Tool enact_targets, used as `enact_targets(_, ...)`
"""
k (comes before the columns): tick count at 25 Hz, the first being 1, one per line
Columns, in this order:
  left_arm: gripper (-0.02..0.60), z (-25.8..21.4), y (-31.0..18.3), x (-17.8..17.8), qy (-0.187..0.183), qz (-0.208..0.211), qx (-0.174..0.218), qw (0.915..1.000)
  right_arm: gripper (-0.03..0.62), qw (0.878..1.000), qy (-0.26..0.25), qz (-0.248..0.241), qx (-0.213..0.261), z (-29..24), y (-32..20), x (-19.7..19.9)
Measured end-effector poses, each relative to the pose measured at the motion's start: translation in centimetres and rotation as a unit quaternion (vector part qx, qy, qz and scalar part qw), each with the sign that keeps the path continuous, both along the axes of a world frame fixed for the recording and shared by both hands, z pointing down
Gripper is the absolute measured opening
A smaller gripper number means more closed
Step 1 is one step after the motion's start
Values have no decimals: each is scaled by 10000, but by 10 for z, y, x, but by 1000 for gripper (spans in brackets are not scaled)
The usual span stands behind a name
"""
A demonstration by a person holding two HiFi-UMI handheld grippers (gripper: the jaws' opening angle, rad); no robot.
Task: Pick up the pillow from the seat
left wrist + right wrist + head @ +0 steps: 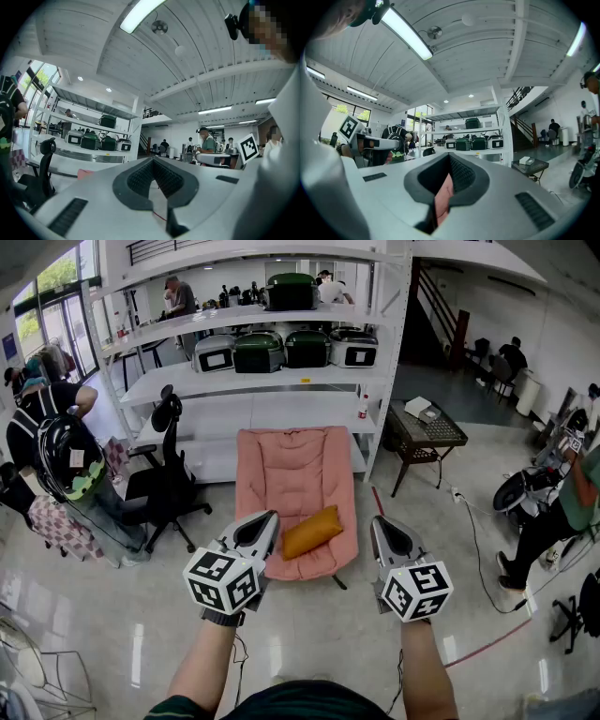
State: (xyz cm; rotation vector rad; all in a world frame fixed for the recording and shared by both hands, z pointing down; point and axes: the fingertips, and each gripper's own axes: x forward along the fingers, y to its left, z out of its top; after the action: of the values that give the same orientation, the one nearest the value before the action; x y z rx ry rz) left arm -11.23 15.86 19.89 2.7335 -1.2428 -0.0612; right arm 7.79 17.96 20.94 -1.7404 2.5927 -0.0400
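The orange pillow (312, 531) lies tilted on the seat of a pink padded chair (295, 465) in the middle of the head view. My left gripper (270, 518) is held level just left of the pillow, near the seat's front left edge, jaws together and empty. My right gripper (379, 523) hangs to the right of the chair, clear of it, jaws also together and empty. In the left gripper view the gripper (153, 161) faces the shelving, with a sliver of the chair (84, 173) showing. In the right gripper view the chair (443, 197) shows through the gripper's (449, 157) notch.
White shelving (281, 390) with several dark cookers stands behind the chair. A black office chair (169, 479) is at its left, a wicker side table (427, 432) at its right. People sit at both sides of the room. A cable (473, 540) runs across the glossy floor.
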Motion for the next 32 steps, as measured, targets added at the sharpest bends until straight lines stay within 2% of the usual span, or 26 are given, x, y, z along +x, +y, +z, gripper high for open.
enact_targets(9, 5, 0, 3, 9, 35, 20, -27, 10000, 2, 10000, 41, -19, 61, -4, 3, 5)
enact_targets(18, 5, 1, 16, 16, 101, -10, -23, 9999, 3, 9974, -712, -29, -68, -2, 12, 26)
enact_targets(32, 5, 11, 20, 32, 127, -362, -18, 9993, 3, 9953, -911, -331, -54, 5, 7, 42)
